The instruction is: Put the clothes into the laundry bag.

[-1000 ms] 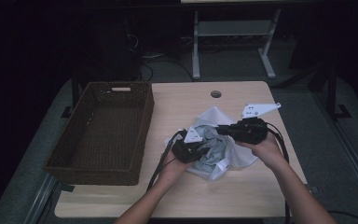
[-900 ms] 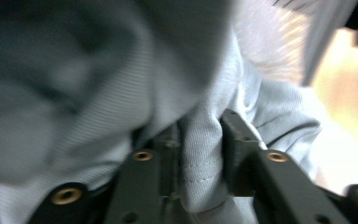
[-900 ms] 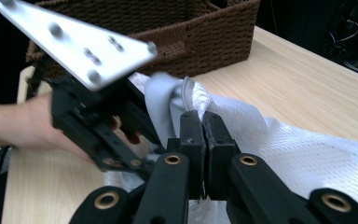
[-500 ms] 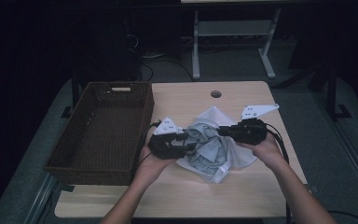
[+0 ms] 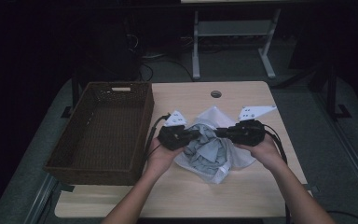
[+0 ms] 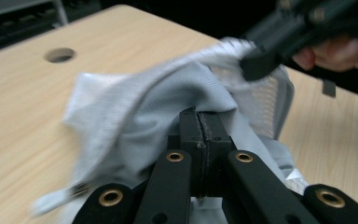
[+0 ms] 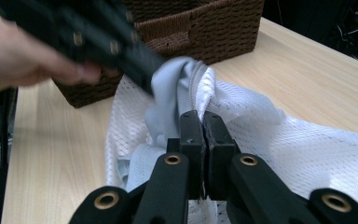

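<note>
A crumpled garment [image 5: 212,149], pale grey cloth with white mesh, lies on the wooden table [image 5: 242,196] right of a brown wicker basket [image 5: 105,130]. My left gripper [image 5: 196,135] pinches the grey cloth [image 6: 135,107] on the pile's left side, jaws shut on a fold. My right gripper [image 5: 219,133] faces it from the right, shut on the white mesh edge [image 7: 242,112]. The two sets of tips nearly meet over the pile. In the left gripper view the right gripper [image 6: 303,28] shows at the top right. The left gripper [image 7: 88,37] crosses the top left of the right gripper view.
The basket [image 7: 200,23] is empty and fills the table's left part. A round cable hole [image 5: 216,94] sits near the far edge. Bare tabletop lies in front of the garment and along the right edge. Table legs and cables stand on the dark floor beyond.
My left gripper has moved left and slightly up along the garment and now holds its left side. The right gripper has stayed almost in place. The cloth is bunched up between them.
</note>
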`<action>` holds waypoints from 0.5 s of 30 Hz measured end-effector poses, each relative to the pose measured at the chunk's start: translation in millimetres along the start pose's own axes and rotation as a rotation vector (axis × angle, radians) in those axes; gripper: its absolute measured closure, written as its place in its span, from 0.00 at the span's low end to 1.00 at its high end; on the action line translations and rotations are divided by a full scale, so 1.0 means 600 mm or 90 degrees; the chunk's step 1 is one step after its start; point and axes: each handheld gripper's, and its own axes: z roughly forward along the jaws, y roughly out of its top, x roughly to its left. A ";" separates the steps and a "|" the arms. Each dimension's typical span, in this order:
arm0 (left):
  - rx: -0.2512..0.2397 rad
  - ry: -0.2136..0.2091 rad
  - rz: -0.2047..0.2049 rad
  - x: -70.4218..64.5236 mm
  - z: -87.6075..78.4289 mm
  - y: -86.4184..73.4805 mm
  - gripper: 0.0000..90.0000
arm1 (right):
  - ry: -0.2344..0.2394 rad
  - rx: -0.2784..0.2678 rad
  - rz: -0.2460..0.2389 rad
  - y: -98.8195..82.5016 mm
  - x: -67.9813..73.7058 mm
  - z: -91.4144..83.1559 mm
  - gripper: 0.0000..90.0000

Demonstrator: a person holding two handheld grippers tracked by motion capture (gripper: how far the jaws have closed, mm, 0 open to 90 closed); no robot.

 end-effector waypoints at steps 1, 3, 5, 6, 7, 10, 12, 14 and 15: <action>0.008 0.003 0.006 -0.003 0.011 -0.001 0.99 | 0.000 -0.001 0.000 0.000 0.000 -0.001 0.97; 0.020 0.010 0.007 -0.004 0.034 -0.004 0.99 | -0.002 -0.003 -0.001 0.000 0.001 -0.004 0.97; 0.025 0.028 0.014 -0.001 0.053 -0.009 0.99 | -0.006 -0.009 0.000 0.001 0.003 -0.013 0.97; 0.029 0.046 0.019 0.002 0.062 -0.012 0.99 | -0.009 -0.013 0.000 0.001 0.002 -0.016 0.97; 0.032 0.055 0.016 0.008 0.070 -0.016 0.99 | -0.011 -0.016 0.004 0.001 0.001 -0.020 0.97; 0.038 0.076 0.003 0.022 0.090 -0.023 0.99 | -0.015 -0.020 0.008 0.001 -0.001 -0.026 0.97; 0.046 0.092 0.016 0.026 0.099 -0.024 0.99 | -0.016 -0.020 0.008 0.001 -0.001 -0.026 0.97; 0.051 0.107 0.027 0.032 0.108 -0.024 0.99 | -0.016 -0.017 0.006 0.000 -0.001 -0.023 0.97; 0.051 0.112 0.027 0.037 0.112 -0.024 0.99 | -0.017 -0.010 0.006 0.000 0.000 -0.018 0.97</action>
